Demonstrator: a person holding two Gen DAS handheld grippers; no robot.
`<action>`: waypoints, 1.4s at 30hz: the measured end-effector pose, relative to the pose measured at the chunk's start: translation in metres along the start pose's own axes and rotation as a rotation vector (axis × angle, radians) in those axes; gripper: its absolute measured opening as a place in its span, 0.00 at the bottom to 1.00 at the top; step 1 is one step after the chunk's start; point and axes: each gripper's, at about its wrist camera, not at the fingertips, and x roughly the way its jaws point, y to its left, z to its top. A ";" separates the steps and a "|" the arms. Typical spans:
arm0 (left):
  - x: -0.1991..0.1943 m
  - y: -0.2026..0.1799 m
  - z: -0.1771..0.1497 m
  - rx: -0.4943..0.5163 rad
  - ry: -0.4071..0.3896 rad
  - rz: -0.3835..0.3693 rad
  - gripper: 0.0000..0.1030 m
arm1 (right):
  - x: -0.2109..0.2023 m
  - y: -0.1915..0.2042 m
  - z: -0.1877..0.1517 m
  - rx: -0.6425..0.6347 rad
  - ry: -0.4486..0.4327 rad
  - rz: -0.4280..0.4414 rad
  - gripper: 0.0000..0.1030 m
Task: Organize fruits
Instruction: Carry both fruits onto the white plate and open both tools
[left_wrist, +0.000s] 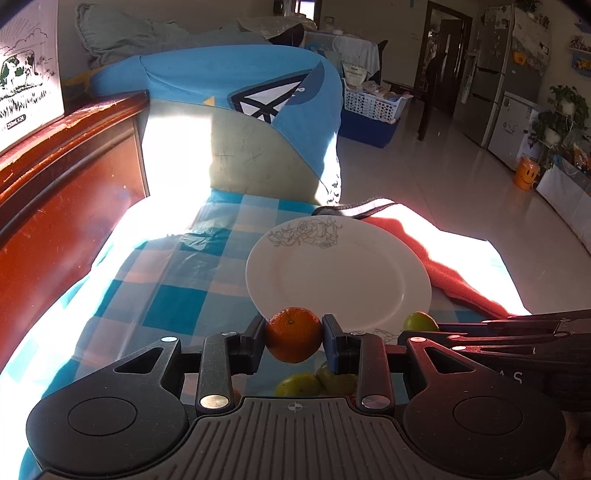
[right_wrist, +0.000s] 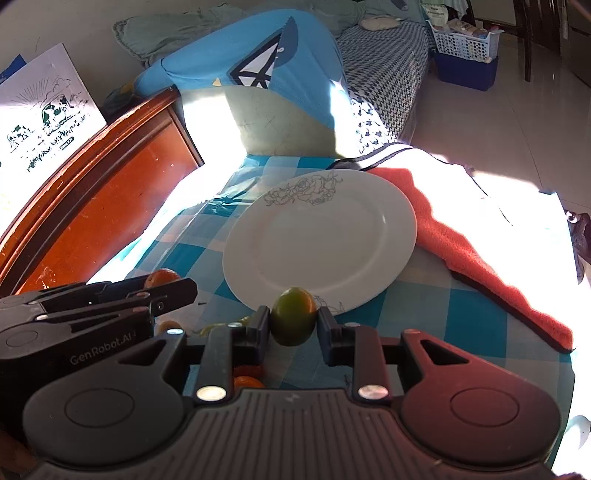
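Note:
My left gripper (left_wrist: 293, 341) is shut on an orange (left_wrist: 293, 334), held above the near rim of a white plate (left_wrist: 340, 273) with a flower drawing. Two green fruits (left_wrist: 314, 382) lie on the checked cloth below it. In the right wrist view my right gripper (right_wrist: 293, 326) is shut on a green fruit (right_wrist: 293, 321), also at the plate's (right_wrist: 321, 236) near rim. The left gripper (right_wrist: 170, 295) shows there at the left with the orange (right_wrist: 162, 277) in its tip. The right gripper's green fruit (left_wrist: 419, 322) shows in the left wrist view too. More oranges (right_wrist: 247, 378) lie beneath.
A blue and white checked cloth (left_wrist: 166, 295) covers the surface. A red towel (right_wrist: 480, 251) lies right of the plate. A red-brown wooden board (left_wrist: 66, 192) borders the left. A blue-covered cushion (left_wrist: 240, 92) stands behind the plate. Tiled floor (left_wrist: 461, 184) lies to the right.

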 end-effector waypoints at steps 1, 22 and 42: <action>0.005 -0.001 0.002 -0.002 0.002 -0.008 0.29 | 0.003 0.000 0.002 -0.008 -0.004 -0.004 0.27; 0.080 0.012 0.017 -0.071 0.078 -0.039 0.29 | 0.058 -0.014 0.024 0.060 0.028 -0.068 0.27; 0.049 0.015 0.024 -0.108 0.019 -0.003 0.54 | 0.040 -0.022 0.030 0.092 -0.028 -0.047 0.42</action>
